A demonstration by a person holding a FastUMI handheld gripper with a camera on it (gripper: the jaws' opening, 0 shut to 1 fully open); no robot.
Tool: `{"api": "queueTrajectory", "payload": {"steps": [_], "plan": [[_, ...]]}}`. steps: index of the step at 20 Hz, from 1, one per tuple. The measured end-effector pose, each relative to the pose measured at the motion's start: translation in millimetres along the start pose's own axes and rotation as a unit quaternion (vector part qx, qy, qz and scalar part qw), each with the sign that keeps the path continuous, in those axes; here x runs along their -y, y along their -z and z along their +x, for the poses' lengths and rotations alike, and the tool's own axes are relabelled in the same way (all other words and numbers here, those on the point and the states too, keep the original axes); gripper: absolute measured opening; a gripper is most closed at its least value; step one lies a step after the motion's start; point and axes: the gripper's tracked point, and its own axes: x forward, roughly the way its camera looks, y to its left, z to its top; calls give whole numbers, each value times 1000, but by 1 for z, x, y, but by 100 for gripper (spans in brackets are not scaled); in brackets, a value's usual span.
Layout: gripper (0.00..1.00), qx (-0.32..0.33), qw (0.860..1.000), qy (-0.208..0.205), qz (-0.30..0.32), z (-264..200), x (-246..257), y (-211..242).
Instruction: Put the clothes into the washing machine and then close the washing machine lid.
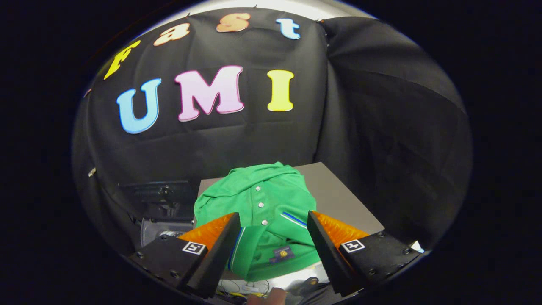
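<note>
Here we are looking along the hand-held gripper (273, 224), and its two fingers are standing wide apart with nothing squeezed between them. We are seeing a green shirt (258, 212) lying in a soft heap on a grey worktop (338, 199). The shirt is sitting right between the two fingers and is also reaching out beyond them, toward the black cloth wall behind. The fingertips (232, 222) are hovering just over the near part of the shirt, one on each side, and we cannot tell if they are touching the cloth.

We are noticing small white buttons (261, 205) running down the middle of the shirt, just ahead of the fingers. A thin blue and white stripe is showing along the fold near each finger. A small dark label (282, 254) is lying on the near edge of the shirt, between the fingers and closer to us than the tips.

Off to the side of the shirt, beyond the left finger, we are seeing the washing machine (159, 212). Its dark lid (154, 195) is standing up and open, and a bit of the shiny round tub is peeking out below it. The shirt is lying beside the machine, not inside it.
</note>
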Motion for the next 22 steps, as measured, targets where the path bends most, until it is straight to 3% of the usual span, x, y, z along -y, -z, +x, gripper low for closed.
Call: {"api": "queueTrajectory", "payload": {"steps": [4,7,11,12,15,17,19,20,21,22], "plan": [[99,-43,998,5,-45,49,-1,2],[99,-65,997,-30,-18,78,-9,4],[98,-133,991,-25,-17,121,4,44],[98,-70,997,-32,-9,143,0,27],[97,-92,994,-48,-34,135,-2,37],[75,-97,995,-36,-12,129,1,34],[29,-96,995,-31,10,131,-1,30],[20,-86,996,-27,24,134,-2,25],[20,-72,997,-29,29,129,-3,17],[10,-58,997,-32,29,125,-5,11]]}}
